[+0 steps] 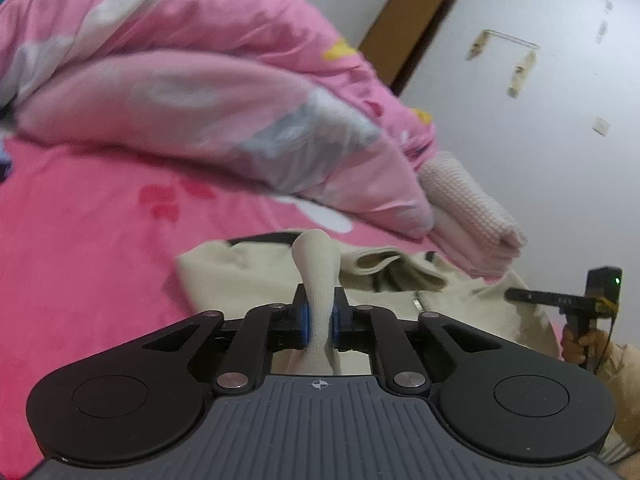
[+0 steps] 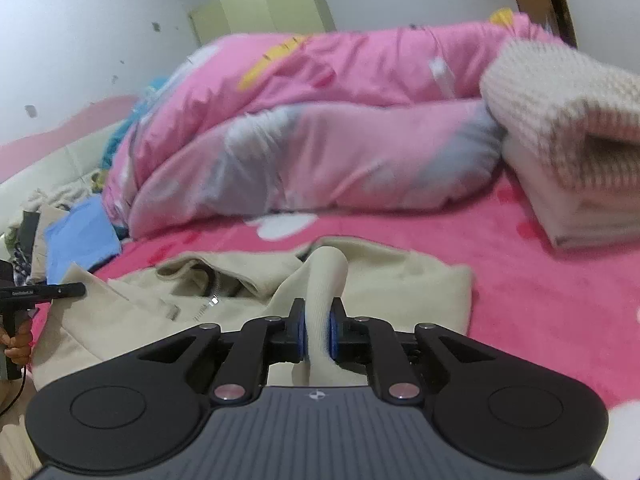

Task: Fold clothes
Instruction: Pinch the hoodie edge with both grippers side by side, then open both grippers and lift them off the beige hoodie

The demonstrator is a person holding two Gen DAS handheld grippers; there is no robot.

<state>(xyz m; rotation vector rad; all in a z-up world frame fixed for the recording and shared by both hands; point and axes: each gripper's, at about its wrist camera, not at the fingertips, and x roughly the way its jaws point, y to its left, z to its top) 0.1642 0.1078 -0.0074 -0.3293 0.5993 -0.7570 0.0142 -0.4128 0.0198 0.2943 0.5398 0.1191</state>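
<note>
A cream jacket (image 1: 240, 276) with a zipper lies spread on the pink bed sheet (image 1: 88, 240); it also shows in the right wrist view (image 2: 384, 280). My left gripper (image 1: 319, 312) is shut on a ribbed cream cuff (image 1: 316, 264) of the jacket, which sticks up between the blue pads. My right gripper (image 2: 318, 330) is shut on another ribbed cream cuff (image 2: 326, 276) of the same jacket. Each gripper is seen from the other view: the right one (image 1: 576, 304) at the far right edge, the left one (image 2: 24, 300) at the far left edge.
A bunched pink quilt (image 2: 320, 120) lies across the bed behind the jacket. A folded cream knit stack (image 2: 572, 152) sits at the right of it, also in the left wrist view (image 1: 472, 216). Blue cloth (image 2: 80, 236) lies at the left. White walls and a wardrobe (image 2: 260, 8) stand behind.
</note>
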